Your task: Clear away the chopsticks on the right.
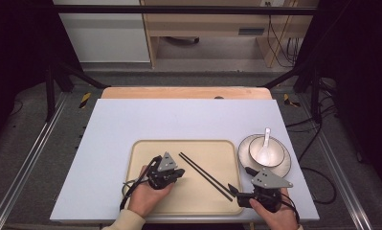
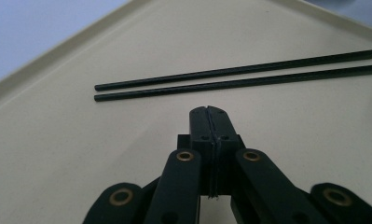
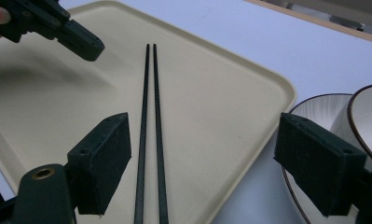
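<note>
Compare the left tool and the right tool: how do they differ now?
The left tool is shut on nothing, while the right tool stands open. The left tool hovers beside the chopsticks; the right tool straddles their near ends. Both are over the tray.

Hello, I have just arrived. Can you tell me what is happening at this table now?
A person works at a table with a gripper in each hand. Two black chopsticks lie side by side on a beige tray. The right gripper, jaws wide open, is at their near ends, with the chopsticks lying between its jaws but not gripped. The left gripper, jaws shut on nothing, is over the tray, beside the chopsticks. To the right of the tray, a bowl with a white spoon stands on a plate.
</note>
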Available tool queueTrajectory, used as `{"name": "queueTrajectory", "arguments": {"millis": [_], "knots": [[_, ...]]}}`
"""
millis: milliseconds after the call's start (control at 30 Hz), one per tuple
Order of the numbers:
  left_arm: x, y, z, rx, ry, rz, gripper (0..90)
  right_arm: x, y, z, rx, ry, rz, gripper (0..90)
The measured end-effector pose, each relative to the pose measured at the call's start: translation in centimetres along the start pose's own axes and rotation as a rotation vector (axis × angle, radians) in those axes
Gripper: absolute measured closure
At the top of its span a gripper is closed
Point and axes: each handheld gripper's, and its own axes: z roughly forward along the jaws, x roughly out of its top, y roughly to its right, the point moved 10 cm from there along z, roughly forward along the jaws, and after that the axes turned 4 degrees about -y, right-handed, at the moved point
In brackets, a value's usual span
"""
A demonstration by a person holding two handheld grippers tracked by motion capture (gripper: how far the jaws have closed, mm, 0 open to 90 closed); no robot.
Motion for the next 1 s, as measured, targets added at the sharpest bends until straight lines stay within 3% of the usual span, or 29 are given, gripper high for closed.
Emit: {"name": "queueTrajectory", "arguments": {"millis": [67, 467, 800, 1000], "knots": [[0.1, -0.3, 0.8, 0.006, -0.028, -0.011, 89.8, 0.0, 0.2, 0.0, -0.005, 0.003, 0.005, 18.7], [0.9, -1.4, 3.0, 0.028, -0.068, -0.044, 89.8, -0.2, 0.9, -0.2, -0.024, 0.017, 0.02, 19.4], [2.4, -2.4, 4.7, 0.029, -0.034, -0.076, 89.8, -0.8, 1.0, -0.2, -0.027, 0.006, 0.026, 20.5], [3.6, -2.7, 5.9, 0.024, -0.036, -0.057, 89.8, -1.1, 1.0, -0.3, -0.032, -0.003, 0.027, 21.3]]}}
